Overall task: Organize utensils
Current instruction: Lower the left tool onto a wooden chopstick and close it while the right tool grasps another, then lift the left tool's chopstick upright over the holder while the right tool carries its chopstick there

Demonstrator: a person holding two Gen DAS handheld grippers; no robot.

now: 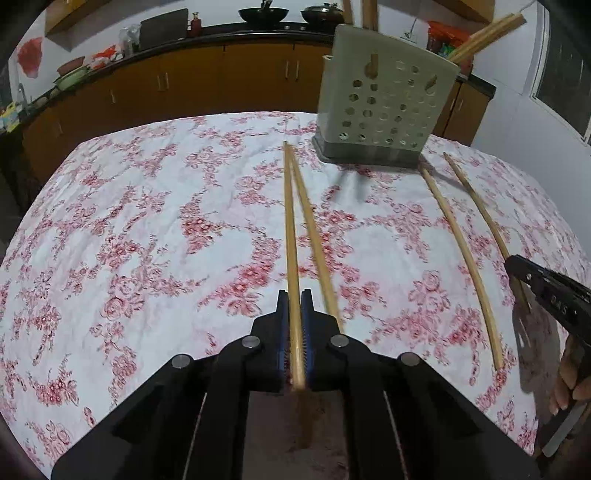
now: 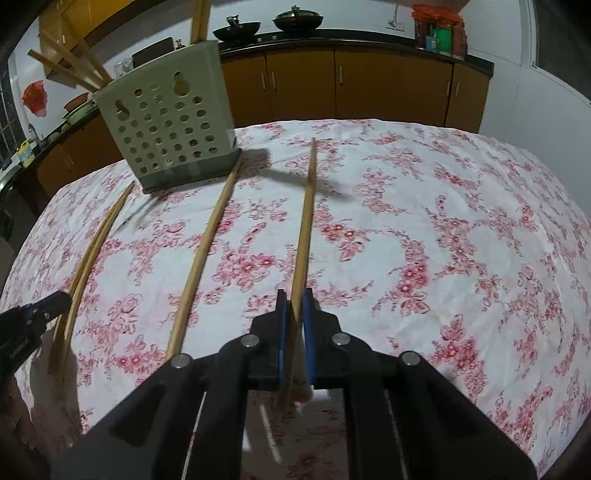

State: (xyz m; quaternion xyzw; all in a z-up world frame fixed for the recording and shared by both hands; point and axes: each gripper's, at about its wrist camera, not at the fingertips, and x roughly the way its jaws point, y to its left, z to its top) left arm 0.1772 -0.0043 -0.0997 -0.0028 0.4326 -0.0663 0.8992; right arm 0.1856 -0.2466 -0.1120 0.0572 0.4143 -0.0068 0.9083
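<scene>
Left gripper point(image 1: 295, 332) up close, blue pads pinched tight on a chopstick point(image 1: 291, 258) that runs straight ahead between the fingers, its far tip reaching toward the holder point(image 1: 384, 107). Just to its right, a second chopstick point(image 1: 314, 236) lies on the tablecloth point(image 1: 147, 221), the two far tips almost touching, the near ends spreading apart. That one is blurred at the near end, so whether it touches the gripper, can't tell.

Over to the right wrist view: right gripper point(image 2: 295, 332), pads close around another chopstick point(image 2: 304, 229), which passes between them and points ahead over the cloth. A sliver of gap shows beside the stick on the right pad's side, so a firm pinch or a loose fit, can't tell. From the left view, the right gripper's black nose sits at the near end of the rightmost chopstick, near the table's right edge.

Between the grippers, one more chopstick point(image 2: 207, 251) lies loose on the floral cloth, its far end at the holder's base.

Further back, the pale perforated holder stands upright on a dark tray base, chopsticks already leaning out of its top point(image 2: 70, 66).

Behind the table, orange cabinets point(image 2: 369, 85) under a dark counter, two black pans point(image 2: 236, 31) on the stove.
</scene>
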